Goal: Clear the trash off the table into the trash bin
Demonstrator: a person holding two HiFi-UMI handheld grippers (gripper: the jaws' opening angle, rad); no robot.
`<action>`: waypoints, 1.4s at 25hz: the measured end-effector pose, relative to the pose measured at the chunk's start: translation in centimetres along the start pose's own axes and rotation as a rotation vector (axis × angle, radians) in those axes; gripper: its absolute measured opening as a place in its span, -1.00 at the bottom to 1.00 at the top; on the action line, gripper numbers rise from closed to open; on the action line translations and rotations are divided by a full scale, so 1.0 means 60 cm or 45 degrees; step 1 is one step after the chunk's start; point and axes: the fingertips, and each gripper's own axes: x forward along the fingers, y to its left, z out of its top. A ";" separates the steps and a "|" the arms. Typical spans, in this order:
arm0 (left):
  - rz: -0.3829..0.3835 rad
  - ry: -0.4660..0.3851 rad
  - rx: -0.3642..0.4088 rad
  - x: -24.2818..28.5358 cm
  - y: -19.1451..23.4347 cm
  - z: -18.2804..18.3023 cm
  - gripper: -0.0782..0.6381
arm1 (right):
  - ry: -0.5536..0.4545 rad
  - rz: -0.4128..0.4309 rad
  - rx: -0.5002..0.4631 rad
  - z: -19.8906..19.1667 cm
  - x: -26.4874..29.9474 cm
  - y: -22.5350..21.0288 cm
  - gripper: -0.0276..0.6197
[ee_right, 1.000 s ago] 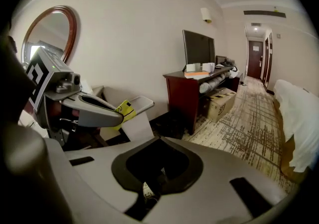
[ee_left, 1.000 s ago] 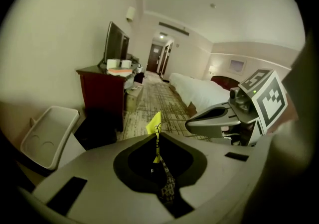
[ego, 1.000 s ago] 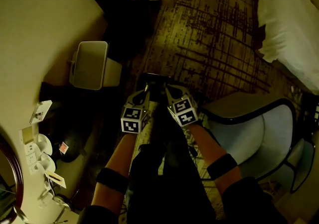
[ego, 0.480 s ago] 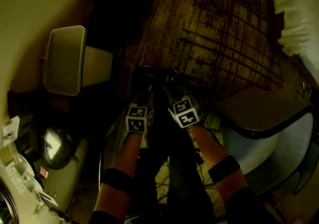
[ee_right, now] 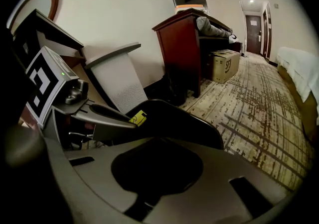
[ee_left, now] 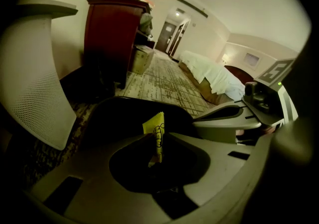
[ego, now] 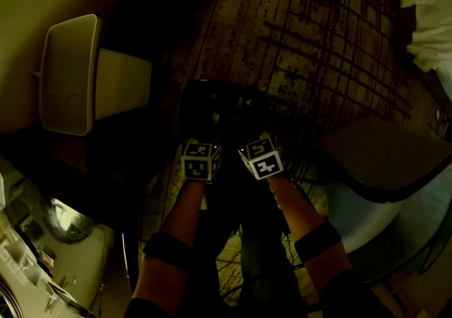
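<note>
A black trash bin (ego: 212, 101) stands on the patterned carpet, very dark in the head view. Both grippers hang side by side just above its rim (ee_left: 124, 104). My left gripper (ee_left: 157, 137) has a yellow wrapper (ee_left: 155, 126) standing upright between its tips, over the bin's mouth. Its jaws have just been opening, and the wrapper still touches both tips. From the right gripper view the same wrapper (ee_right: 138, 117) pokes out of the left gripper's tip. My right gripper (ee_right: 160, 141) is shut with nothing in it, in front of the bin (ee_right: 192, 123).
A pale mesh-sided piece (ego: 70, 73) stands left of the bin, near the wall. A grey-seated chair (ego: 385, 157) is close on the right. Further off are a dark red wooden desk (ee_right: 187, 44), a cardboard box (ee_right: 224, 66) and a bed (ee_left: 209, 76).
Both grippers have sunk together towards the black bin. The head view has shifted, so the dark table with the orange item is out of view and the pale mesh piece has slid left.
</note>
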 end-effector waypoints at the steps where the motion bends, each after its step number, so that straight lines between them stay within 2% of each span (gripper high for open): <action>1: -0.002 -0.001 -0.001 0.006 0.000 -0.002 -0.55 | 0.001 -0.002 0.001 -0.004 0.001 -0.001 -0.89; 5: -0.011 0.006 -0.009 0.021 -0.014 0.005 -0.24 | 0.002 -0.016 0.006 -0.013 -0.001 -0.013 -0.89; 8: -0.031 0.021 -0.029 0.021 -0.033 0.011 -0.11 | 0.000 -0.026 0.016 -0.018 -0.005 -0.025 -0.89; 14: -0.046 0.018 0.022 0.010 -0.054 0.009 -0.10 | 0.004 -0.057 0.027 -0.019 -0.038 -0.046 -0.89; 19: -0.061 -0.027 0.081 -0.079 -0.116 0.079 -0.13 | -0.015 -0.068 0.050 0.035 -0.130 -0.032 -0.89; 23: -0.090 -0.116 0.119 -0.206 -0.194 0.179 -0.47 | -0.048 -0.090 0.045 0.116 -0.247 -0.009 -0.89; 27: -0.055 -0.254 0.148 -0.356 -0.244 0.306 -0.77 | -0.154 -0.084 -0.005 0.254 -0.370 0.023 -0.89; 31: 0.009 -0.358 0.178 -0.523 -0.293 0.390 -0.77 | -0.261 -0.078 -0.057 0.368 -0.506 0.077 -0.89; 35: 0.117 -0.466 0.175 -0.669 -0.288 0.444 -0.77 | -0.361 -0.031 -0.151 0.481 -0.587 0.150 -0.89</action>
